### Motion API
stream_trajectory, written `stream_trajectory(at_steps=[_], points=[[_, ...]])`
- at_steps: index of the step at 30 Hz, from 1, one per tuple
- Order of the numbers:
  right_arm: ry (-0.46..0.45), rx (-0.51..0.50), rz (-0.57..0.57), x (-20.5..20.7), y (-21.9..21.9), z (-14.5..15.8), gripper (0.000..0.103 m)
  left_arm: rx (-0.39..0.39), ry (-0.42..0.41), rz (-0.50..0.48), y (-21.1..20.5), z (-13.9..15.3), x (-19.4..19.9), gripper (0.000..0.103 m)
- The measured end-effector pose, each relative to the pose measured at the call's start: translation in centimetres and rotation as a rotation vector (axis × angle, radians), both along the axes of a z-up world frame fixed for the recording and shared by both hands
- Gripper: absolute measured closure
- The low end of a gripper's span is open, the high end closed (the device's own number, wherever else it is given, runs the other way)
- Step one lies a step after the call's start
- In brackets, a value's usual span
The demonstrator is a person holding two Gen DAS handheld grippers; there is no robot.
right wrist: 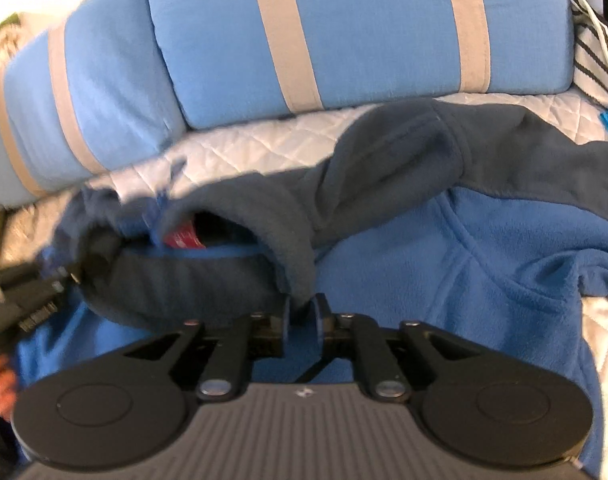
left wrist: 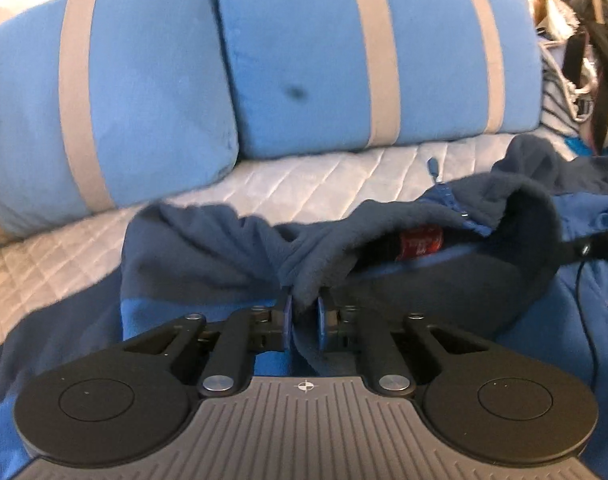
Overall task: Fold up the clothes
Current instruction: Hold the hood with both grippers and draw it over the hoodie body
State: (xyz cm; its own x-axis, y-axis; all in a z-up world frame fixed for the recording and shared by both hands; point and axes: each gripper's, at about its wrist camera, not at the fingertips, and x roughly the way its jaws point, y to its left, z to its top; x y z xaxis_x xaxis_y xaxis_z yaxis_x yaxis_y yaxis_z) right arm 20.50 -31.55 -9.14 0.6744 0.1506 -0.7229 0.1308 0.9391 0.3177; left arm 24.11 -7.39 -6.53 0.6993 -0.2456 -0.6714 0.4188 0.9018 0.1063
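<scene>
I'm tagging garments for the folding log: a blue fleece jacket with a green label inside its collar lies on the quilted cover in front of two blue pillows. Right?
Not quite: the label inside the collar is red, as the left wrist view shows. The fleece jacket, quilted cover and two blue pillows are as you say.

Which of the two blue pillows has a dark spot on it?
The pillow on the right in the left wrist view: a dark spot sits between its two grey stripes. The left pillow shows no spot.

Each gripper, left (left wrist: 304, 314) and right (right wrist: 303, 314), has a ribbed grey base bearing a small cross mark, two black round discs, black linkage arms with silver screws, and blue finger pads (left wrist: 288, 316).
</scene>
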Motion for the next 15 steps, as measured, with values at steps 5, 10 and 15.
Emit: stream_trajectory(at_steps=[5,10,15], points=[[-0.073,0.008,-0.01,-0.3,-0.1,0.8,0.057,0.009,0.016,-0.001,0.0,-0.2,0.0,0.091],[-0.113,-0.053,0.043,0.1,1.1,1.1,0.056,0.027,0.028,-0.011,-0.2,-0.5,0.1,0.09],[-0.07,-0.114,0.033,1.1,1.3,0.2,0.064,0.038,0.048,-0.016,-0.2,-0.9,0.3,0.088]])
